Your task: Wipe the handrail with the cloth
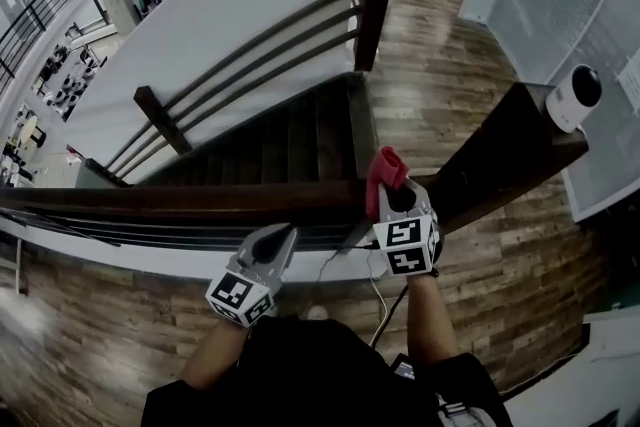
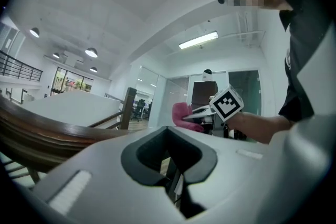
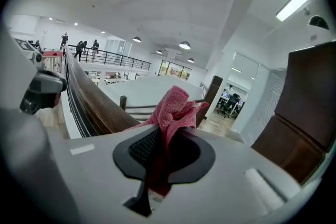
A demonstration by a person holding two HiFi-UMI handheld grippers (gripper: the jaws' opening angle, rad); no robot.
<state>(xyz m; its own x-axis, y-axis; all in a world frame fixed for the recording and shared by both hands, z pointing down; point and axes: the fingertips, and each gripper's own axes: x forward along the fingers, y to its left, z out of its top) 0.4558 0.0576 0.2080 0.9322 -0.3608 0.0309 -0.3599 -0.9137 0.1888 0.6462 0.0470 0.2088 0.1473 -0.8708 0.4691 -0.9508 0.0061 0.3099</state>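
right gripper (image 3: 164, 153) jaws tight on red cloth (image 3: 172, 107) by handrail (image 1: 180, 200); left gripper (image 2: 170, 161) jaws together

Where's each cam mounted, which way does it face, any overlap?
Head view: on the person's head, steeply down at handrail and stairs; forearms, left gripper, right gripper show.
Left gripper view: on left gripper, along its shut, empty fingers toward right gripper; person's arm, torso show.
Right gripper view: on right gripper, along the handrail; fingers shut on red cloth.
Shared: all three show handrail and cloth.
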